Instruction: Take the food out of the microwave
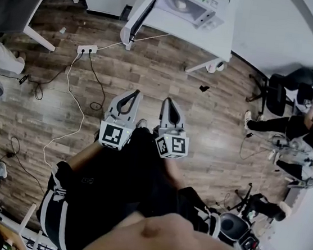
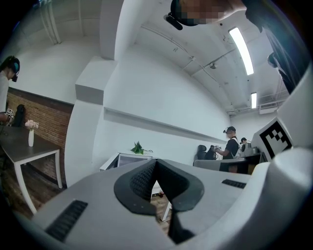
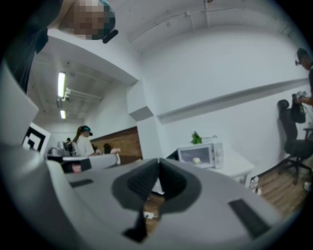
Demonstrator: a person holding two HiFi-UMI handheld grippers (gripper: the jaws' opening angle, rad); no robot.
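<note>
Left gripper (image 1: 129, 95) and right gripper (image 1: 168, 102) are both closed and empty. The microwave (image 1: 188, 8), food (image 3: 196, 159) inside, sits at the tabletop's (image 1: 220, 42) back edge.

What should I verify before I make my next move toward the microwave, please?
1. Left gripper free: ok, jaws together, nothing between them.
2. Right gripper free: ok, jaws together, nothing between them.
3. Microwave within reach: not ok, it sits on the white table well across the floor.
4. Food located: ok, a pale item shows behind the window.
5. Door open: not ok, it looks closed.
6. Walking path: ok, but a power strip lies on the floor to the left.
</note>
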